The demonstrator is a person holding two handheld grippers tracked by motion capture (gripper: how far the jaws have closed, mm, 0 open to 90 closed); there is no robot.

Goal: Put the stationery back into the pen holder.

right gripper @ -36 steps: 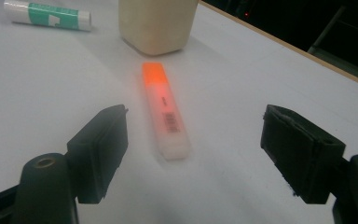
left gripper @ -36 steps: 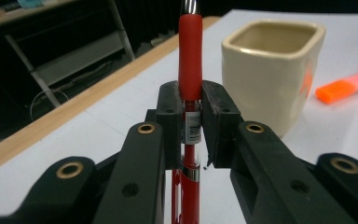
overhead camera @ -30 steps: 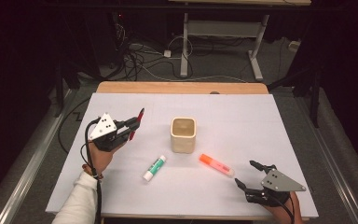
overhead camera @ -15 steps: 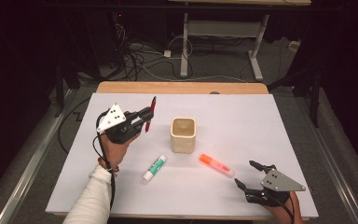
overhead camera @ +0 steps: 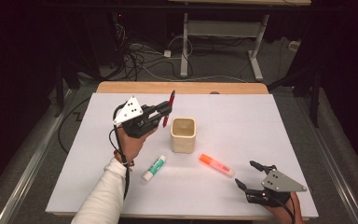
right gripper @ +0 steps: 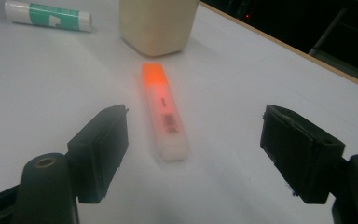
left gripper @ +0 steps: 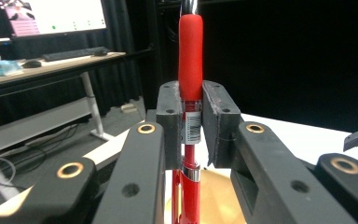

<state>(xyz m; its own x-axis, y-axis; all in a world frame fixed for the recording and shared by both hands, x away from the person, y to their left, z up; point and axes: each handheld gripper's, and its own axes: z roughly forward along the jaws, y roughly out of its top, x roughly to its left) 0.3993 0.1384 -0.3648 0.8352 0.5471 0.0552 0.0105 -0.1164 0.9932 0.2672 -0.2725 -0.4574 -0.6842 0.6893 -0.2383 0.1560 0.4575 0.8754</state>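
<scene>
The left gripper (overhead camera: 164, 113) pinches a red pen (overhead camera: 169, 108) — nearly upright, just beside the beige cup (overhead camera: 183, 135), at its ten o'clock. A glue stick (overhead camera: 154, 168) lies at the cup's seven o'clock, an orange marker (overhead camera: 216, 164) at five. The right gripper (overhead camera: 250, 178) rests spread wide — holding nothing.

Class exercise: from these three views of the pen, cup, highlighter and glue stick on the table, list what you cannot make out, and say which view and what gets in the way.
- Red pen: in the left gripper view its top is cut by the upper edge, its lower tip by the left gripper.
- Cup: contents hidden by its wall in the high view; top cropped in the right gripper view.
- Highlighter: label print too blurred to read.
- Glue stick: lettering too small.
</scene>
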